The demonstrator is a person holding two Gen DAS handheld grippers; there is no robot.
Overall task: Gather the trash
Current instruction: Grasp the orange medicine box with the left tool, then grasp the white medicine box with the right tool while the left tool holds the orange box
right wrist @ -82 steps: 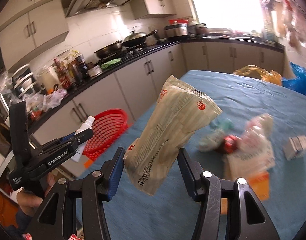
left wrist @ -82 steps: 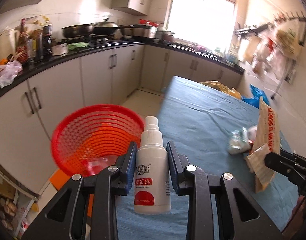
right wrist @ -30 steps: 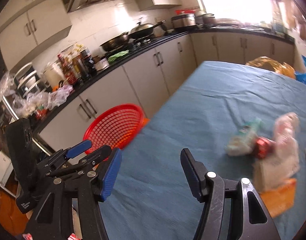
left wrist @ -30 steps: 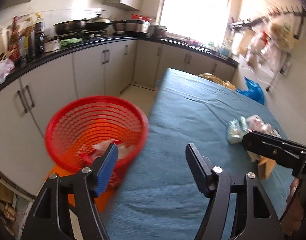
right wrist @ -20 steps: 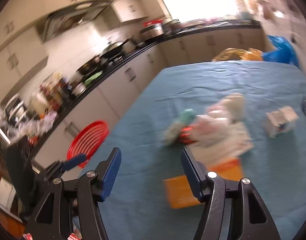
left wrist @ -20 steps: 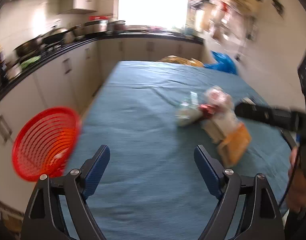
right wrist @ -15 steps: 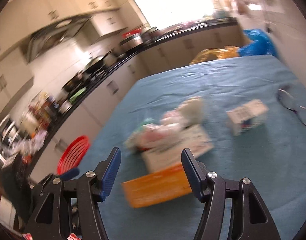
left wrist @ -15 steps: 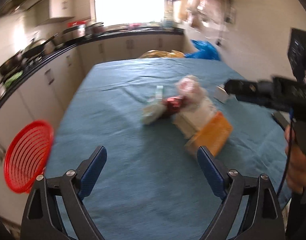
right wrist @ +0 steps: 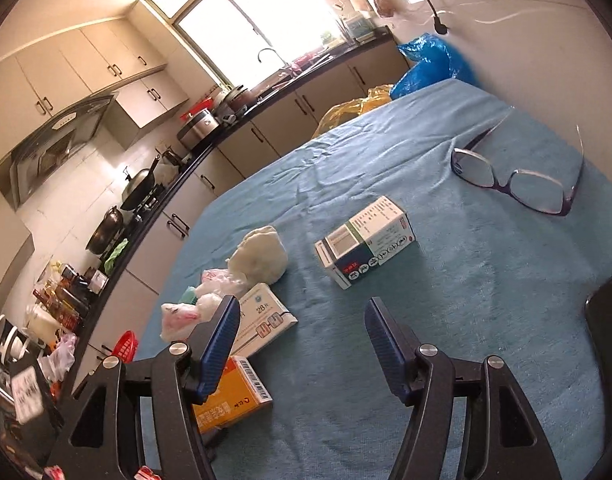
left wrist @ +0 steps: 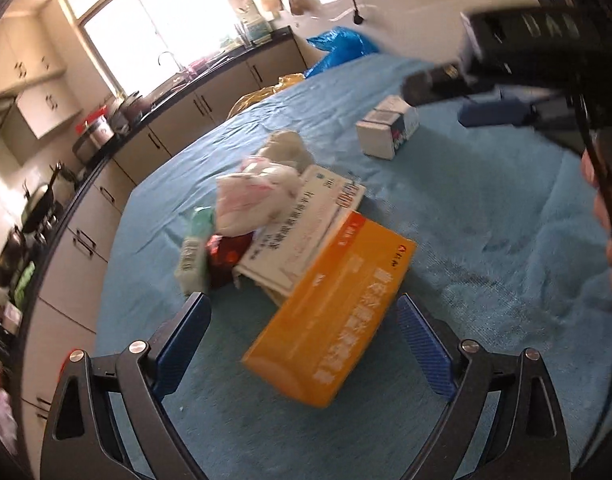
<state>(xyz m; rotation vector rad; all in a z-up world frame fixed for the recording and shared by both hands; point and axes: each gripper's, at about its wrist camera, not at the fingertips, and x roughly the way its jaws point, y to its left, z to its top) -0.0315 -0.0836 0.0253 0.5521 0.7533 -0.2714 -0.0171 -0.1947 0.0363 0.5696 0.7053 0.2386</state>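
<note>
Tablecloth [right wrist: 446, 320] in blue towelling covers the long table, and all the remaining rubbish sits on it in a loose heap toward the counter side. Largest of the pieces is the orange box [left wrist: 330, 312], lying flat with its long axis running from the near edge up toward the heap; its far end rests against the white flat carton [left wrist: 306, 232], which lies under it at a slant. A crumpled white plastic bag [left wrist: 253, 196] is slumped on top of that carton, with a red wrapper [left wrist: 229, 250] and a pale green packet [left wrist: 193, 244] tucked against its left side. A wad of white tissue [right wrist: 261, 258] sits just behind the bag. The small white medicine box [right wrist: 366, 242] lies on its side well apart from the heap, long axis pointing across the table. A pair of purple-framed glasses [right wrist: 518, 176] rests open near the far wall side.

The red basket [right wrist: 125, 344] stands on the floor by the cabinets; only its rim shows, and what is inside cannot be seen from here.

The left gripper [left wrist: 303, 340] hangs over the near end of the orange box, jaws spread wide on either side, not touching it. The right gripper [right wrist: 301, 344] is likewise spread and empty, aimed at bare cloth between the heap and the medicine box.
</note>
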